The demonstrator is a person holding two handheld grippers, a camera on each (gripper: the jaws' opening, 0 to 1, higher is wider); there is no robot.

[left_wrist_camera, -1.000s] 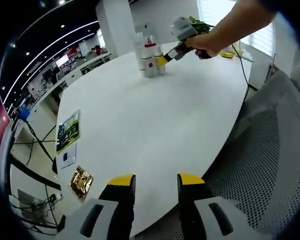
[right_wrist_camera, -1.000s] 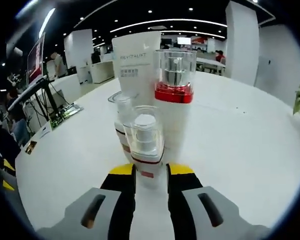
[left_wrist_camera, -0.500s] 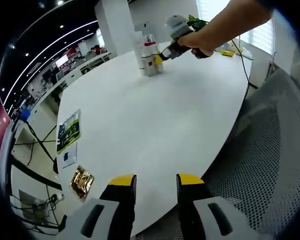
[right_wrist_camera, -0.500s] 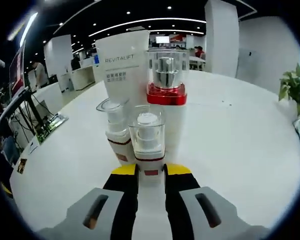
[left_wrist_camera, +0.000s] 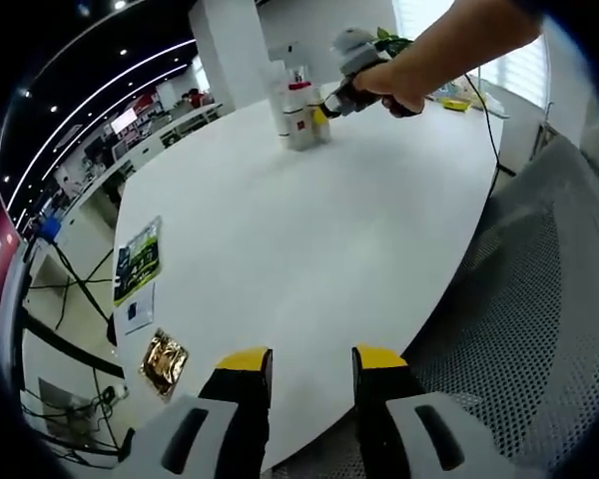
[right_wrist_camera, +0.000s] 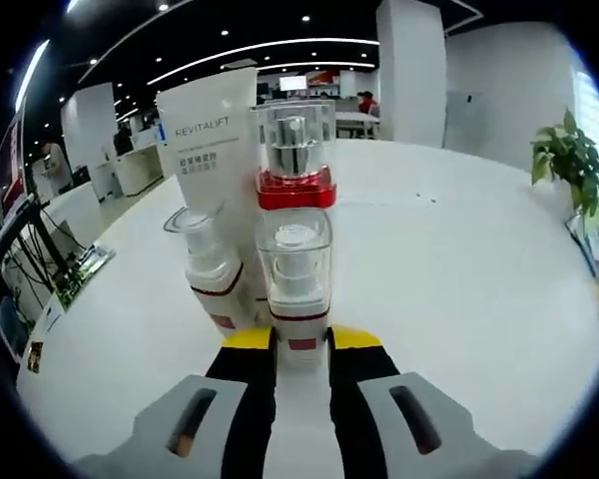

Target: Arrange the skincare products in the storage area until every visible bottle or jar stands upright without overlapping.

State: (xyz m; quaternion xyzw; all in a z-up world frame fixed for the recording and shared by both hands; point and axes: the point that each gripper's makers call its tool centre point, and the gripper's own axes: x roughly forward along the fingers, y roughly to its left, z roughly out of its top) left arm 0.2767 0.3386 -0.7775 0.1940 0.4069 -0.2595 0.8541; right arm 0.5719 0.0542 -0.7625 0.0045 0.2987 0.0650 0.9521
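Note:
A small white bottle with a clear cap [right_wrist_camera: 296, 267] stands upright between the jaws of my right gripper [right_wrist_camera: 300, 340], which is shut on its base. Right behind it rises a taller bottle with a red band [right_wrist_camera: 296, 188]. To its left stands another small clear-capped bottle [right_wrist_camera: 208, 271], and behind that a white tube [right_wrist_camera: 214, 140] marked REVITALIFT. In the left gripper view the bottle group [left_wrist_camera: 297, 108] is far across the white table [left_wrist_camera: 280, 239], with a hand holding the right gripper [left_wrist_camera: 322, 112] against it. My left gripper [left_wrist_camera: 304, 363] hangs open over the near table edge, holding nothing.
A printed leaflet [left_wrist_camera: 137, 261] and a gold packet [left_wrist_camera: 163, 363] lie near the table's left edge. A mesh chair [left_wrist_camera: 539, 329] stands at the right of the table. A potted plant [right_wrist_camera: 569, 158] sits at the table's far right.
The right gripper has carried the small bottle sideways, so it now stands directly in front of the red-banded bottle. The left gripper has stayed still.

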